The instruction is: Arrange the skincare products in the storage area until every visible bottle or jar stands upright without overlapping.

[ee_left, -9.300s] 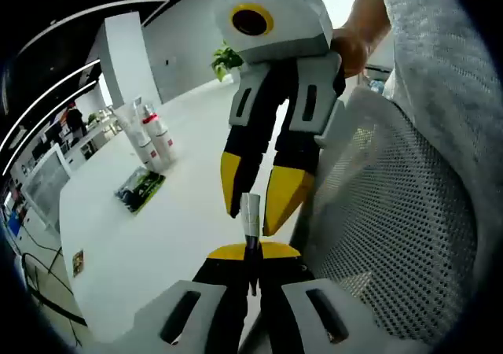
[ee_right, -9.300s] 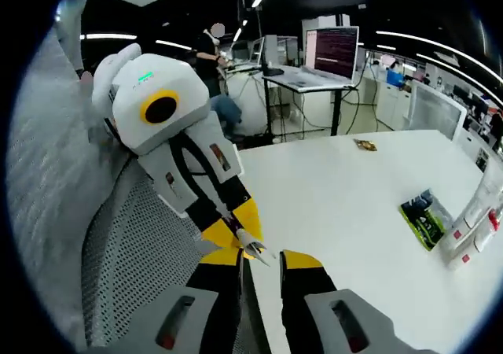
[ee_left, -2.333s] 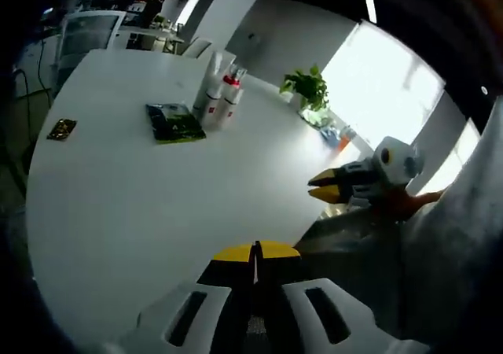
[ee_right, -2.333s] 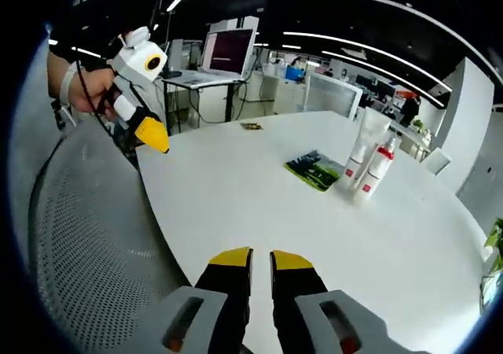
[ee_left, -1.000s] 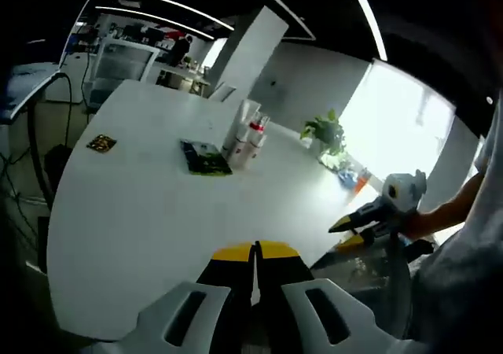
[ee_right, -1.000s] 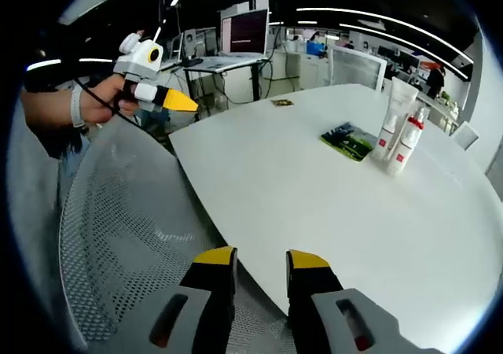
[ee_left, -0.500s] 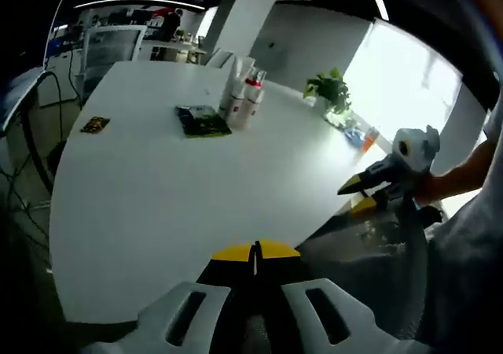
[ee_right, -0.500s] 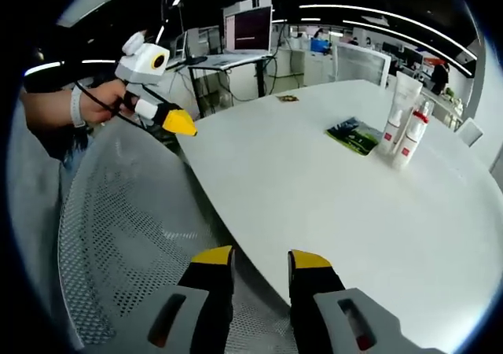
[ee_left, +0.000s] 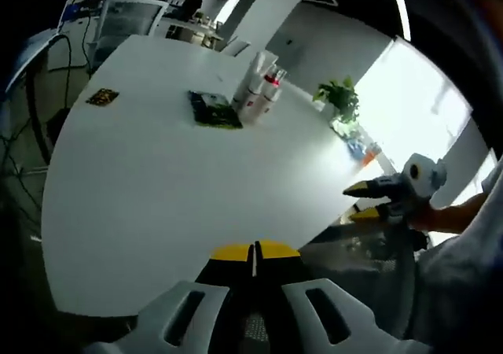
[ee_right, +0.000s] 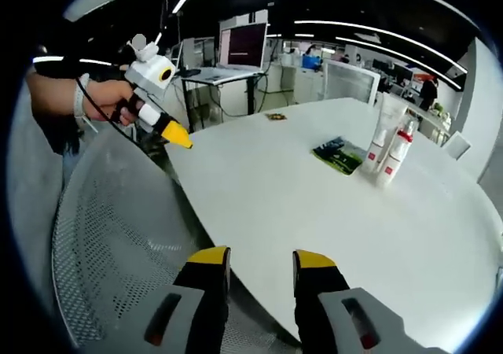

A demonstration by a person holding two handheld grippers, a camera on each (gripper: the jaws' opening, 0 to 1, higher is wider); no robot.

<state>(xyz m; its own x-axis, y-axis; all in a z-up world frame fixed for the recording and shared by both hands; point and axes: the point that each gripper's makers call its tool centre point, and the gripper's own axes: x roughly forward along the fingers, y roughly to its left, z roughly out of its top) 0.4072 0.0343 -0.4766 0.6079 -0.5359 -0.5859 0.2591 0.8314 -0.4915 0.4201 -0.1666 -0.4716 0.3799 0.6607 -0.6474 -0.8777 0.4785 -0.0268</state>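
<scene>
Two white red-capped skincare bottles [ee_right: 390, 154] upright at 1 o'clock, untouched; left gripper [ee_left: 253, 253] still pressed together, right gripper [ee_right: 261, 261] spread wider; approach pending.

Nine seconds earlier the two grippers met tip to tip over the mesh chair back [ee_right: 102, 244], with a small pale tube caught in the shut jaws of the left gripper [ee_left: 253, 250]. They had since drawn apart, and that tube was no longer between the jaws. The right gripper [ee_right: 259, 258], which had its jaws nearly together two seconds before, spread them wider. The left gripper moved away from the chair to hang off the table edge [ee_right: 236, 212], far from the bottles [ee_right: 391, 157].
</scene>
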